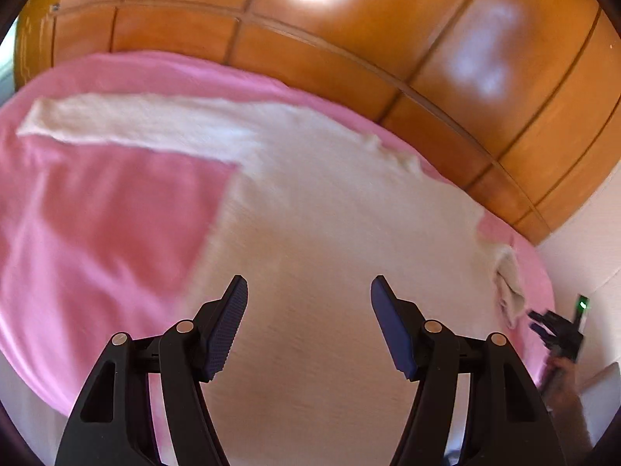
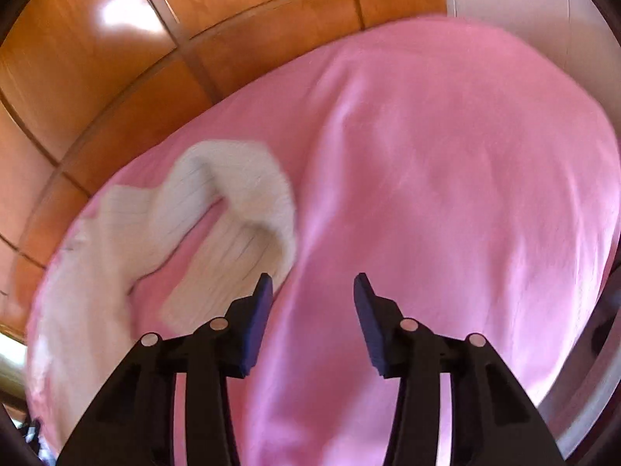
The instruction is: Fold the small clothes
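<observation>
A white knitted sweater point(image 1: 310, 202) lies spread on a pink sheet point(image 1: 116, 213), one sleeve stretched out to the far left. My left gripper point(image 1: 309, 295) hovers over the sweater's body, open, with nothing between its fingers. At the right edge of the left wrist view the other gripper point(image 1: 555, 328) shows small beside the sweater's bunched sleeve end. In the right wrist view that ribbed sleeve point(image 2: 233, 225) lies curled over on itself at the left. My right gripper point(image 2: 313, 291) stands open over bare pink sheet point(image 2: 446, 194), just right of the sleeve, holding nothing.
Glossy wooden panels point(image 1: 349, 39) rise directly behind the pink surface and show in the right wrist view too point(image 2: 97, 58). A pale wall point(image 1: 582, 256) closes the right side. A person's hand point(image 1: 562, 380) holds the right tool.
</observation>
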### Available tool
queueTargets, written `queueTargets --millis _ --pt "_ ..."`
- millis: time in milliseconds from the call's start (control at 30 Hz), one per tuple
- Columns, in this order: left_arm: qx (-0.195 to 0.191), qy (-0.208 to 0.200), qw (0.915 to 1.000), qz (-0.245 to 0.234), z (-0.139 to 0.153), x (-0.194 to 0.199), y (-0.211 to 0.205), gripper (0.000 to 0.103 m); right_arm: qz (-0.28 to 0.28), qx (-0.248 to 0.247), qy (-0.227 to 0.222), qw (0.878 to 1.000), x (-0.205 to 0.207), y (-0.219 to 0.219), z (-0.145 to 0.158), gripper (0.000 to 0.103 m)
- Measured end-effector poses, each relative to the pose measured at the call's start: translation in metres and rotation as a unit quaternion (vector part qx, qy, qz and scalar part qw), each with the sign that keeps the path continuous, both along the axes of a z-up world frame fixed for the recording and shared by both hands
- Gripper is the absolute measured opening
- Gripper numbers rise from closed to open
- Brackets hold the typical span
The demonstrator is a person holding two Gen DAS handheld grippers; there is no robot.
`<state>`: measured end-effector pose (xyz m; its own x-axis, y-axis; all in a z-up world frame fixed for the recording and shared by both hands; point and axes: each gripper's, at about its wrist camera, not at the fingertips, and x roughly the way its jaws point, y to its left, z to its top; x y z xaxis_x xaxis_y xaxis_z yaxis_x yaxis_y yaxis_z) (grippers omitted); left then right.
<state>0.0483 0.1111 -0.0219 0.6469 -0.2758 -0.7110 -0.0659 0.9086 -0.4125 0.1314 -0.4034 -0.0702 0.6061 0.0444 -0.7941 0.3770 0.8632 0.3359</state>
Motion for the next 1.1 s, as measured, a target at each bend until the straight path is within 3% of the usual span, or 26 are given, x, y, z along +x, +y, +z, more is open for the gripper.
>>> queueTargets --millis 133,200,233,267,300,367,433,533,567,600,633,667,700,733,800,833,933,967,1033,1100 --pt "0.014 0.012 0.9991 -0.037 0.000 -0.005 -0.051 0.064 0.046 -0.024 -0.029 0.998 0.021 0.009 0.006 0.045" --pt "0.018 0.021 0.9976 -0.064 -0.005 -0.002 -0.076 0.064 0.096 -0.070 0.004 0.993 0.035 0.024 -0.004 0.045" --pt "0.022 0.027 0.9968 -0.072 -0.009 -0.001 -0.087 0.065 0.109 -0.091 0.018 0.990 0.040 0.028 -0.012 0.041" --pt "0.025 0.035 0.9957 -0.082 -0.013 0.002 -0.100 0.065 0.128 -0.113 0.030 0.985 0.046 0.034 -0.017 0.030" --pt "0.026 0.043 0.9943 -0.095 -0.018 0.005 -0.112 0.065 0.139 -0.141 0.034 0.980 0.049 0.038 -0.016 0.006" --pt "0.037 0.050 0.9915 -0.114 -0.023 0.007 -0.131 0.064 0.143 -0.224 0.018 0.964 0.049 0.038 -0.001 0.006" --pt "0.041 0.065 0.9881 -0.133 -0.031 0.013 -0.146 0.064 0.116 -0.320 -0.001 0.940 0.051 0.031 0.021 0.006" --pt "0.028 0.098 0.9811 -0.165 -0.048 0.022 -0.166 0.064 0.067 -0.413 -0.050 0.907 0.049 0.012 0.065 0.007" --pt "0.028 0.108 0.9780 -0.176 -0.054 0.023 -0.174 0.064 0.065 -0.456 -0.071 0.885 0.046 0.011 0.076 0.010" --pt "0.031 0.115 0.9756 -0.184 -0.058 0.023 -0.180 0.064 0.074 -0.486 -0.079 0.867 0.046 0.012 0.077 0.030" --pt "0.035 0.119 0.9747 -0.186 -0.060 0.024 -0.181 0.064 0.076 -0.530 -0.069 0.842 0.047 0.013 0.072 0.065" --pt "0.038 0.123 0.9737 -0.188 -0.063 0.024 -0.183 0.064 0.079 -0.553 -0.056 0.827 0.050 0.013 0.064 0.078" --pt "0.039 0.124 0.9732 -0.190 -0.064 0.024 -0.185 0.064 0.092 -0.566 -0.026 0.819 0.052 0.010 0.051 0.082" --pt "0.041 0.126 0.9728 -0.190 -0.064 0.025 -0.187 0.064 0.104 -0.566 0.002 0.818 0.054 0.006 0.039 0.079" --pt "0.035 0.129 0.9724 -0.192 -0.064 0.027 -0.188 0.064 0.115 -0.553 0.068 0.823 0.041 -0.006 0.013 0.078" --pt "0.027 0.130 0.9725 -0.192 -0.064 0.027 -0.186 0.064 0.111 -0.537 0.093 0.831 0.032 -0.014 0.006 0.075" --pt "0.010 0.129 0.9733 -0.190 -0.065 0.029 -0.179 0.064 0.080 -0.407 0.132 0.900 -0.006 -0.039 0.003 0.071" --pt "0.005 0.128 0.9735 -0.189 -0.065 0.028 -0.176 0.065 0.066 -0.316 0.111 0.940 -0.022 -0.048 0.010 0.071" --pt "0.002 0.123 0.9733 -0.194 -0.063 0.027 -0.170 0.064 0.040 -0.164 0.065 0.984 -0.034 -0.057 0.028 0.071" --pt "0.000 0.118 0.9729 -0.199 -0.059 0.023 -0.164 0.064 0.031 -0.109 0.032 0.993 -0.020 -0.050 0.045 0.071"
